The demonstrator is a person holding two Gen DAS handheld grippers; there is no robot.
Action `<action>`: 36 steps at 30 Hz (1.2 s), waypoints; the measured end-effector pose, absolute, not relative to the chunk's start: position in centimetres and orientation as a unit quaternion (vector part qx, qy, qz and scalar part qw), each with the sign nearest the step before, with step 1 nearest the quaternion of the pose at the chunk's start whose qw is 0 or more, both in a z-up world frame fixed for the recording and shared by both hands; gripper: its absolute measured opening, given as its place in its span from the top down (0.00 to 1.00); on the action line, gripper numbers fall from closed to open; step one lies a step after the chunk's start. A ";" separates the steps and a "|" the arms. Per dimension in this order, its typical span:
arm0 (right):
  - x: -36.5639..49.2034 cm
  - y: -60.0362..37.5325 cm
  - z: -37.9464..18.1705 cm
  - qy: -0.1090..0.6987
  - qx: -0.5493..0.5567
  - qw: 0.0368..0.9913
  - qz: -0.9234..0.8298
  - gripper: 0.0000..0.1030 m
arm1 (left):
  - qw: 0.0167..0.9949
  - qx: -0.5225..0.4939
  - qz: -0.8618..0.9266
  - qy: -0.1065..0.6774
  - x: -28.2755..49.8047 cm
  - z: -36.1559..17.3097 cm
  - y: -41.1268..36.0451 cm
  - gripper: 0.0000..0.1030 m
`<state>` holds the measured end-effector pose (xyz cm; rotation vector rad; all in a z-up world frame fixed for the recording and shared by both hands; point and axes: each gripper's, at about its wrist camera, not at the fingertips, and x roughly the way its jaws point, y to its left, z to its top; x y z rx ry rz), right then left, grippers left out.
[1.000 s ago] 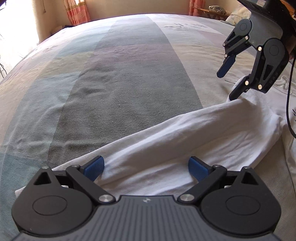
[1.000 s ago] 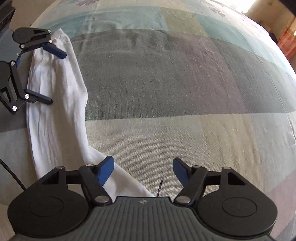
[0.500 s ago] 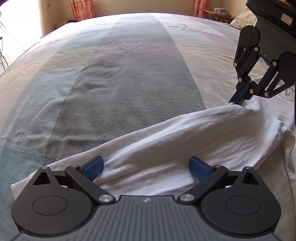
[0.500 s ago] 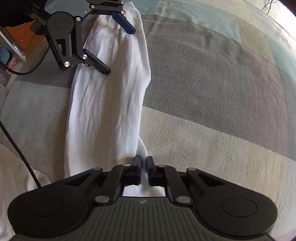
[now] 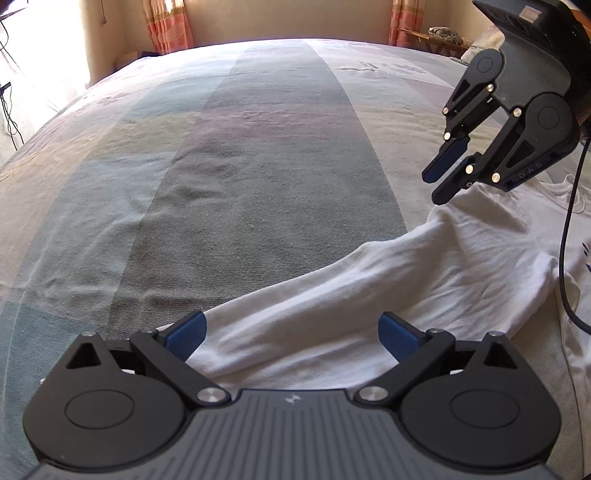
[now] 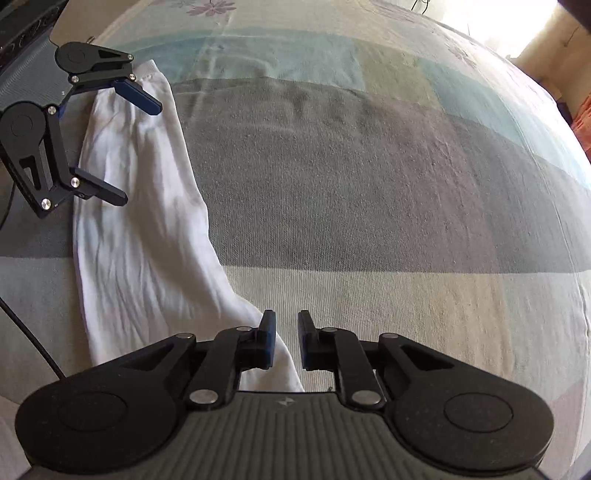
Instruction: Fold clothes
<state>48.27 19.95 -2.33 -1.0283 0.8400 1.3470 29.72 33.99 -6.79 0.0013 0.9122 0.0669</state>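
A white long sleeve (image 5: 369, 288) of a garment lies flat on the striped bedspread (image 5: 258, 166). My left gripper (image 5: 291, 332) is open wide, its blue pads straddling the cuff end of the sleeve without pressing it. My right gripper (image 5: 437, 187) hovers just over the shoulder end, its jaws opening with a narrow gap and no cloth pinched between them. In the right wrist view, the right gripper (image 6: 286, 339) sits over the edge of the sleeve (image 6: 140, 240), and the left gripper (image 6: 136, 155) stands open at the far end.
The garment's body (image 5: 580, 295) spreads off the right edge, with a black cable (image 5: 563, 240) trailing across it. Bare bedspread (image 6: 369, 184) stretches wide beside the sleeve. Curtains (image 5: 170, 26) and a wall stand beyond the bed's far edge.
My right gripper went from wide open to shut at the sleeve's shoulder end, and its jaws have now parted a little. The left gripper stayed open over the cuff end.
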 end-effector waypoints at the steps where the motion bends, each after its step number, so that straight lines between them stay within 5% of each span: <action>1: 48.0 20.5 -2.4 0.360 -0.438 0.581 0.584 0.77 | 0.897 0.003 0.033 0.440 29.8 -6.8 34.0 0.03; 6: 46.3 22.0 -3.2 0.353 -0.446 0.554 0.608 0.64 | 0.898 0.006 0.032 0.439 29.7 -6.6 34.4 0.03; 11: 45.3 21.9 -4.9 0.348 -0.469 0.540 0.606 0.65 | 0.897 -0.003 0.039 0.440 29.7 -6.6 34.8 0.04; 15: 44.9 22.2 -5.0 0.354 -0.468 0.540 0.603 0.88 | 0.900 -0.006 0.034 0.433 29.7 -6.3 34.5 0.04; 17: 45.1 22.4 -4.9 0.335 -0.473 0.574 0.579 0.90 | 0.904 0.025 0.018 0.427 29.8 -6.1 33.4 0.04; 22: 48.9 22.2 -3.4 0.374 -0.373 0.697 0.484 0.87 | 0.899 0.056 -0.026 0.433 30.0 -6.5 31.5 0.04; 24: 49.1 21.3 -2.7 0.396 -0.332 0.714 0.473 0.76 | 0.898 0.051 -0.021 0.437 29.7 -6.7 31.7 0.04; 36: 43.8 19.4 -4.2 0.534 -0.174 0.685 0.465 0.72 | 0.859 -0.031 0.027 0.511 25.4 -8.6 37.4 0.02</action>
